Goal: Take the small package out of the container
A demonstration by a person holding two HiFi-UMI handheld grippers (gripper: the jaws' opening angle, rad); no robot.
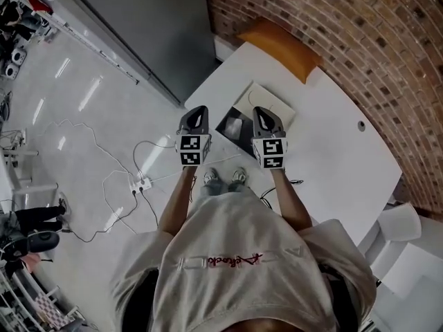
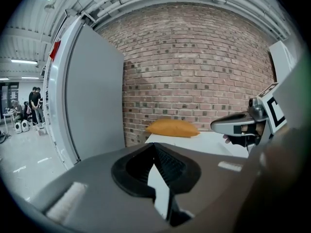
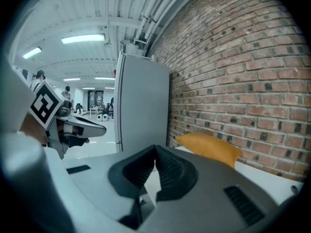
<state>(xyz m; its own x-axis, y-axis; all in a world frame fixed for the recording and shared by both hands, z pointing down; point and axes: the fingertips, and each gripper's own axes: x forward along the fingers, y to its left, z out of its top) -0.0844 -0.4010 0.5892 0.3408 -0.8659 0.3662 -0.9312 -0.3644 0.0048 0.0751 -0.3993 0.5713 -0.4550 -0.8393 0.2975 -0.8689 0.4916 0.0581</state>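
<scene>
An open dark container (image 1: 226, 124) lies at the near edge of the white table (image 1: 325, 137), with its pale lid (image 1: 268, 102) folded back. Something small and grey (image 1: 234, 127) shows inside it; I cannot tell whether it is the small package. My left gripper (image 1: 196, 117) hovers just left of the container, over the table's edge, and my right gripper (image 1: 266, 118) hovers just right of it. In the left gripper view the left gripper (image 2: 154, 143) has its tips together and holds nothing. The right gripper (image 3: 155, 147) is likewise shut and empty. Neither gripper view shows the container.
An orange cushion (image 1: 280, 47) lies at the table's far end against the brick wall (image 1: 360, 40). A tall grey cabinet (image 2: 92, 106) stands to the left. Cables and a power strip (image 1: 140, 183) lie on the floor. A white chair (image 1: 401, 227) stands at the right.
</scene>
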